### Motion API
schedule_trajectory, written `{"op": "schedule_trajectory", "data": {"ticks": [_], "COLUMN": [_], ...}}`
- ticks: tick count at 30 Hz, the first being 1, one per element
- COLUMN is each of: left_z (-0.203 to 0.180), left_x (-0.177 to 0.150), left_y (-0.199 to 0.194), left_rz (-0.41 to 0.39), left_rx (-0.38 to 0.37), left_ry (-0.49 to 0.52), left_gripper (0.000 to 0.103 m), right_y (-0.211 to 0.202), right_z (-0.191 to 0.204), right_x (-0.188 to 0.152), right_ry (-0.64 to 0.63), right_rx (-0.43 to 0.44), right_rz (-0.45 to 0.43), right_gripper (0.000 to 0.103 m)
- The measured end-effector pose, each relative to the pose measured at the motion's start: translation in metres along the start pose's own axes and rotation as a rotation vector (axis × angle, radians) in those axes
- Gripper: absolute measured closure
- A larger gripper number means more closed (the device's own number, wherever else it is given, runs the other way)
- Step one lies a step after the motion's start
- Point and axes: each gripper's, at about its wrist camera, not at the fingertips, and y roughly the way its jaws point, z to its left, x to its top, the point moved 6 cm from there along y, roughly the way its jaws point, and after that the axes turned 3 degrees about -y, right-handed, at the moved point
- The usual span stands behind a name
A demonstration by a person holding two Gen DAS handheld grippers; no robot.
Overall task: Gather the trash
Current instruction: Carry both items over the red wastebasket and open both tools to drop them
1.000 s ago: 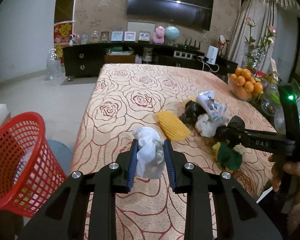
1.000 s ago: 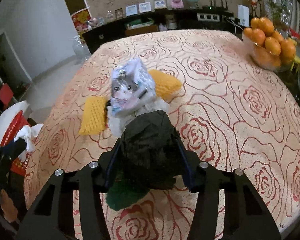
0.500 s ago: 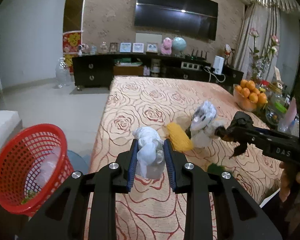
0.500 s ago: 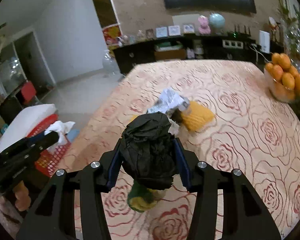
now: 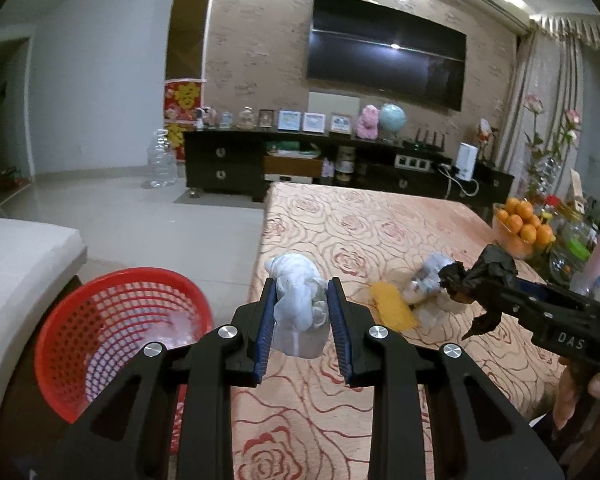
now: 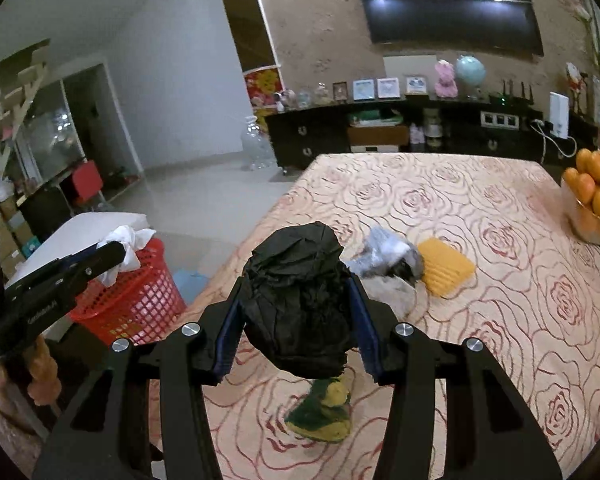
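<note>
The letters "DAS" are being shown in pale print on the black body of the right gripper [image 5: 466,282], on its side near the handle, as seen from the left wrist view. A line of small pale lettering is being shown on the side of the left gripper [image 6: 116,250] in the right wrist view, but it is too small and tilted to be read. Large yellow characters on a red poster [image 5: 183,96], far ahead and to the left of the left gripper, are being shown too blurred to be made out.
</note>
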Motion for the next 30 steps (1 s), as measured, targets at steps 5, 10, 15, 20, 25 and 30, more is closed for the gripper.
{"op": "schedule_trajectory", "data": {"ticks": [5,10,15,20,25,30], "left_z": [0.015,0.028,0.039,0.051,0.071,0.093], "left_x": [0.006,0.01,0.015,0.02,0.026,0.03], "left_y": [-0.011,-0.02,-0.027,-0.035,-0.042,-0.047], "left_rz": [-0.018,-0.027,-0.038,-0.052,-0.067,-0.072], "left_rx": [0.034,0.07,0.098,0.13,0.164,0.206], "left_ry": [-0.023,-0.035,-0.052,-0.059,-0.087,-0.118], "left_gripper": [0.078,0.078,0.078,0.078,0.078,0.078], "right_y": [0.003,0.009,0.018,0.024,0.031,0.043], "right_z": [0.016,0.033,0.052,0.076,0.102,0.131], "right_x": [0.007,0.013,0.018,0.032,0.047,0.062], "right_ry": [-0.027,-0.053,-0.085,-0.119,-0.155,-0.183], "right_rx": [0.013,0.023,0.033,0.052,0.087,0.14], "right_rz": [-0.011,-0.017,-0.015,-0.026,-0.028,-0.025], "right_gripper": [0.055,0.055,0.055,0.055,0.055,0.055]}}
